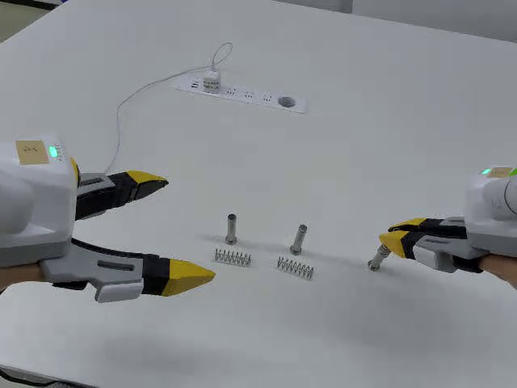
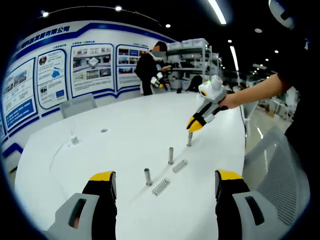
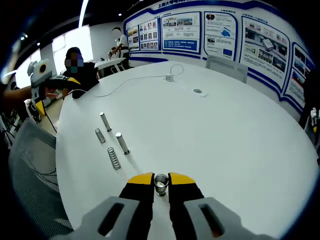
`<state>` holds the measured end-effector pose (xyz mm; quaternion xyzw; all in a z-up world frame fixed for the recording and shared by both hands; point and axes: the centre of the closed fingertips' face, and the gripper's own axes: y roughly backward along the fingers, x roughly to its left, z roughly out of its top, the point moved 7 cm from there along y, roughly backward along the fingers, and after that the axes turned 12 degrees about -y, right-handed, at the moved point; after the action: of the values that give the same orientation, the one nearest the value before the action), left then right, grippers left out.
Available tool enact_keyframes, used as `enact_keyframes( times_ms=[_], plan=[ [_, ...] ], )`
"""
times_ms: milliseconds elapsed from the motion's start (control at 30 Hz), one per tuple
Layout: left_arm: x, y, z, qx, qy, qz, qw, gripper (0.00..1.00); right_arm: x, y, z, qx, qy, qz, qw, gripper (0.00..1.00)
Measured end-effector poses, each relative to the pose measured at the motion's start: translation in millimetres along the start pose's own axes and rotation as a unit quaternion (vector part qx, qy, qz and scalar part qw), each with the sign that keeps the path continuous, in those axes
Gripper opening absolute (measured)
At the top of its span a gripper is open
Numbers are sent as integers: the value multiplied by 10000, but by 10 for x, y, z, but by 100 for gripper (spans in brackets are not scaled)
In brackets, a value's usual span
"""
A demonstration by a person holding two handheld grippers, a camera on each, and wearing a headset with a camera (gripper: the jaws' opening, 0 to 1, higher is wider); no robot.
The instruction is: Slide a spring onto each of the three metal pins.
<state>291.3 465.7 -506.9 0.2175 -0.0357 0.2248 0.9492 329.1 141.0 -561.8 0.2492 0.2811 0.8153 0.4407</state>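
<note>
Two springs [image 1: 233, 257] lie before two pins [image 1: 231, 229], third pin [image 1: 378, 259] to their right.

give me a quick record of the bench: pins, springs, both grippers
left pin: upright, bare
middle pin: upright, bare
right pin: tilted, at the right gripper tips
loose springs: two lying flat, in front of left and middle pins
left gripper: open, empty
right gripper: shut on third spring
power strip: far side

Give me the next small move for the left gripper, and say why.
Probably lower the open left gripper onto the nearer spring and close. That spring lies loose beside a bare pin, while the right gripper holds the far pin.
</note>
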Motion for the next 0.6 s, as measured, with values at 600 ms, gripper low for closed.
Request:
enact_keyframes(
  times_ms=[600],
  plan=[
    [23,42,-33,26,107,71,9999,84,-6,-147,-83,93,13,-33,10000,12]
  ],
)
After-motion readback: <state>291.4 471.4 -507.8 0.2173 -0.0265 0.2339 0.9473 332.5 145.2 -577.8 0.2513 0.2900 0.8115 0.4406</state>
